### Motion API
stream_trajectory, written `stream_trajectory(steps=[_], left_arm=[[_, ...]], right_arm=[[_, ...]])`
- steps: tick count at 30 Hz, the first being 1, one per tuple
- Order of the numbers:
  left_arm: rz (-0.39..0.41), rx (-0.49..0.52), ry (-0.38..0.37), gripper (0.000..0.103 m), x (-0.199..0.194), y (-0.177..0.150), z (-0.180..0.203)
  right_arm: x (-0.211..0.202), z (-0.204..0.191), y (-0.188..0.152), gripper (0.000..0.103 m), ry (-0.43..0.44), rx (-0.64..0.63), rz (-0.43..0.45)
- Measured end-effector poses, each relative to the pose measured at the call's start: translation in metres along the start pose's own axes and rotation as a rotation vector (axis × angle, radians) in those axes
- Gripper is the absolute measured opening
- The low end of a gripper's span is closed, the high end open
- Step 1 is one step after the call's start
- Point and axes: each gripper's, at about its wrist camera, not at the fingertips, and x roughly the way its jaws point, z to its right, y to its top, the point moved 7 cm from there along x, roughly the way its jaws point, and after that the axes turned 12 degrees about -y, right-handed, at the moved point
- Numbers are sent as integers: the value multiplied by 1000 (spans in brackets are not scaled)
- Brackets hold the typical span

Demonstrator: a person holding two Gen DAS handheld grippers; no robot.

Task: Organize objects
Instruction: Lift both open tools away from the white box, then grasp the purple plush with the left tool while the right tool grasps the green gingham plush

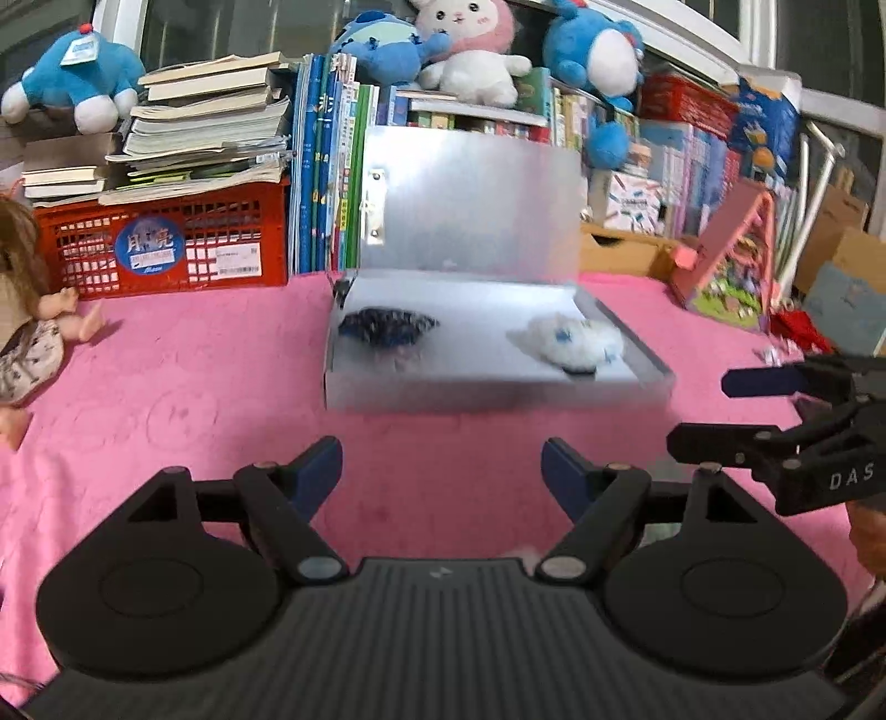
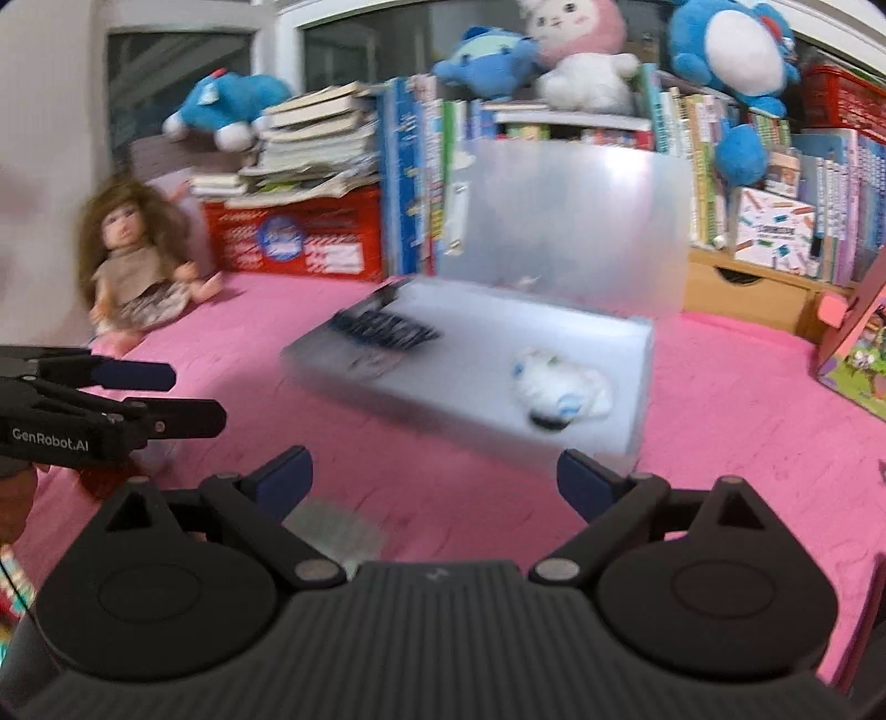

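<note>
A translucent plastic box (image 1: 387, 387) lies open on the pink cloth, its lid (image 1: 470, 205) upright at the back. Inside lie a dark blue-black item (image 1: 387, 327) at left and a white fluffy item (image 1: 576, 340) at right. The box also shows in the right wrist view (image 2: 421, 399), blurred, with the dark item (image 2: 387, 329) and white item (image 2: 559, 390). My left gripper (image 1: 441, 471) is open and empty in front of the box. My right gripper (image 2: 434, 479) is open and empty, near the box's front. Each gripper shows in the other view, right (image 1: 698, 412) and left (image 2: 199, 396).
A doll (image 2: 138, 266) sits at the left on the pink cloth (image 1: 194, 387). A red crate (image 1: 166, 243) with stacked books, upright books (image 1: 321, 166) and plush toys (image 1: 470, 50) line the back. A pink toy house (image 1: 731, 260) and cardboard boxes stand at the right.
</note>
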Motion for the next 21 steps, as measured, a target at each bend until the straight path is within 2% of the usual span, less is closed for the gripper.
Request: stream_trajectory(steps=[6,12,16,21], left_arm=[[-17,12,-7,83,-29,-41,15],[-36,41,-15,83,-40,-68,31],[-49,67,-16,83,-38,-78,37],[-67,28,-26,81,-31,-82,35]], right_arm=[[-9,-16,-28,99,21,-28,-30],[-10,-22,-43,98,39,25,-57],[-8,-25,-49,95,26,39,-65],[-5,-29,-55,89,22,35,-82]])
